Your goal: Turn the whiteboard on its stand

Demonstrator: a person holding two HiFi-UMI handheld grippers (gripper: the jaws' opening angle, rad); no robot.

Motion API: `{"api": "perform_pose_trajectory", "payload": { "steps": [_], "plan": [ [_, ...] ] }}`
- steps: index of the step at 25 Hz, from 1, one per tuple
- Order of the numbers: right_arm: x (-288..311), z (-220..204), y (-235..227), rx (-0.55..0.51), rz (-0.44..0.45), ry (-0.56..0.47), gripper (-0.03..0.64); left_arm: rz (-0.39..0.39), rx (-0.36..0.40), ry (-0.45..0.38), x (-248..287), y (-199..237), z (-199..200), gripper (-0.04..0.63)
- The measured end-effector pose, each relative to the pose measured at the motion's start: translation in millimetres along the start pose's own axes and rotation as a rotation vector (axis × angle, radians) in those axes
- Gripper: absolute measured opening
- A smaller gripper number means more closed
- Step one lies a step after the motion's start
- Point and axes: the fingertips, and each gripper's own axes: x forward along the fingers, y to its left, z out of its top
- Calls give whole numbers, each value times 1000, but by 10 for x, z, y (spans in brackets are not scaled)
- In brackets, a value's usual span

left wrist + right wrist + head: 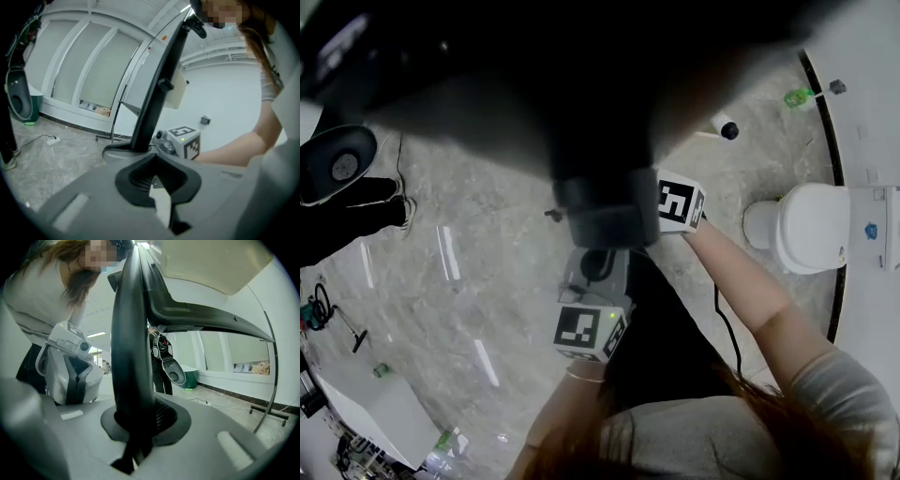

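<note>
The whiteboard's black frame bar [133, 343] runs up between my right gripper's [136, 439] jaws, which are shut on it. The pale board panel [211, 258] tilts overhead. In the left gripper view the same bar [157, 89] rises just beyond my left gripper [161, 199], whose jaws are closed on a thin white strip that looks like the board's edge. The head view shows the frame as a dark blur [600, 202], with the left gripper [595, 281] below it and the right gripper [675, 204] at its right. Each gripper appears in the other's view: right [185, 143], left [70, 373].
A white rounded fixture [806, 225] stands on the grey floor at the right, and a black round device [337, 164] at the left. A white box [380, 412] lies lower left. A cable and power strip [49, 139] trail across the floor. A stand foot [272, 413] rests near the windowed wall.
</note>
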Motion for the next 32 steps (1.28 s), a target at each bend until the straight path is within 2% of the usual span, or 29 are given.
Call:
{"api": "perform_pose_trajectory", "payload": {
  "steps": [4,6,8,10,16,20,24,28,32],
  "plan": [
    [-18,27,-132,40,-31,4,35,-22,-3,57,78,53,-6,0],
    [-37,13,-27,79,-43,3,35,-36,6,71,35,5,-81,0],
    [-40,34,165,40,-18,-22,38,-49,21,72,-68,-101,-175,2],
    [-68,12,280,12,-3,-5,41,-59,33,70,-136,-181,-220,0],
    [-161,-10,434,2,-49,-20,36,-90,41,68,-230,-331,-309,0],
    [-200,9,551,-8,-35,-25,34,-120,78,65,-286,-429,-348,2],
    [-234,-55,723,-7,-12,-5,35,-103,66,66,-375,-537,-452,2],
    [-283,-46,831,-7,-26,-2,37,-77,41,23,-446,-629,-473,2],
    [-342,-130,1045,-8,38,10,43,-47,26,-9,-507,-776,-611,2]
  ]
}}
